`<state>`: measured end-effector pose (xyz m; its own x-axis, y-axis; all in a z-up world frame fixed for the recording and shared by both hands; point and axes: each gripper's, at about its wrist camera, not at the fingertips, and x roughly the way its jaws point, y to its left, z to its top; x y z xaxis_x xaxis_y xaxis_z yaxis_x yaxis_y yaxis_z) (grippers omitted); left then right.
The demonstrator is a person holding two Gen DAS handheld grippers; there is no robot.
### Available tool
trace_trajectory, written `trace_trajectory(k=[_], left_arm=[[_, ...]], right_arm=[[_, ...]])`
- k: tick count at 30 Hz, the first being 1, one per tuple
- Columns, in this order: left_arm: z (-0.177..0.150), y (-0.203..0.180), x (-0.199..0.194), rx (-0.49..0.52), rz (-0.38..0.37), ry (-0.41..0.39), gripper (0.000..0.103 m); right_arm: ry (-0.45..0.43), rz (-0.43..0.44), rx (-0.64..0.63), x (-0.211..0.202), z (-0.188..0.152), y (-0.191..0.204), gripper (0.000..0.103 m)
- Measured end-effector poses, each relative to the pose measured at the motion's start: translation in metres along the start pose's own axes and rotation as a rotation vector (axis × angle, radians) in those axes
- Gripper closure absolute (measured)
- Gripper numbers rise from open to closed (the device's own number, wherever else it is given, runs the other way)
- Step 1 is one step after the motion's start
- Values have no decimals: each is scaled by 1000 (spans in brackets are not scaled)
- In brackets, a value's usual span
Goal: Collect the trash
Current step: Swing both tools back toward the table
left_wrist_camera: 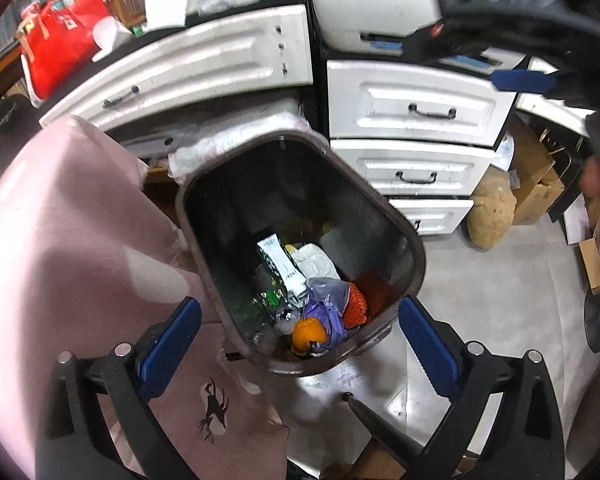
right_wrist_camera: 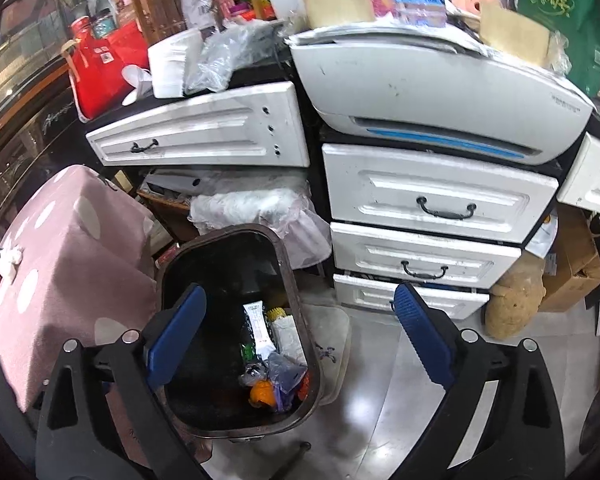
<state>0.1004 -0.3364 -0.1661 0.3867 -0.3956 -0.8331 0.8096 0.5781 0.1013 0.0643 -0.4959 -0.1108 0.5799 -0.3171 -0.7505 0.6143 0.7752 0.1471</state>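
A dark brown trash bin (left_wrist_camera: 410,248) stands on the floor below me, also in the right wrist view (right_wrist_camera: 296,280). It holds trash: a white carton (left_wrist_camera: 282,266), an orange peel (left_wrist_camera: 309,334), a purple bag (left_wrist_camera: 326,300) and an orange net (left_wrist_camera: 356,304). The same carton (right_wrist_camera: 258,326) and peel (right_wrist_camera: 262,392) show in the right wrist view. My left gripper (left_wrist_camera: 300,344) is open and empty above the bin's near rim. My right gripper (right_wrist_camera: 300,340) is open and empty above the bin. The right gripper also shows at top right in the left wrist view (left_wrist_camera: 516,76).
A table with a pink dotted cloth (right_wrist_camera: 60,256) stands left of the bin, with crumpled tissues (right_wrist_camera: 6,260) on it. White drawers (right_wrist_camera: 432,200) and a printer (right_wrist_camera: 440,80) stand behind. A tan sack (right_wrist_camera: 514,304) and cardboard boxes (right_wrist_camera: 576,268) sit on the right.
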Motion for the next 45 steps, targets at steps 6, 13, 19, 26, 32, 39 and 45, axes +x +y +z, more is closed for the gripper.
trace_trajectory(k=[6,13,19,26,32,39,45], left_arm=[[-6,10,-46,-32,-47,-83,6],[-14,31,-95,-78,-46,-181,6],[-23,57,-129,-117,-32,-256,6],[-37,96,-153,-156,25,-285,6],[-62,141,-172,-221,31,-321,6],[-98,200,-190,-339,154,-286,6],[-131,251,-203,-436,275,-257,6]], right_arm=[[-32,10,-43,-13,5,12,7],[-39,53,-98,-25,4,39,7],[-36,112,-169,-32,1,75,7],[-24,185,-265,-36,-5,126,7],[-11,253,-354,-37,-12,175,7],[9,346,-457,-39,-22,235,7],[40,429,-542,-42,-32,285,7]])
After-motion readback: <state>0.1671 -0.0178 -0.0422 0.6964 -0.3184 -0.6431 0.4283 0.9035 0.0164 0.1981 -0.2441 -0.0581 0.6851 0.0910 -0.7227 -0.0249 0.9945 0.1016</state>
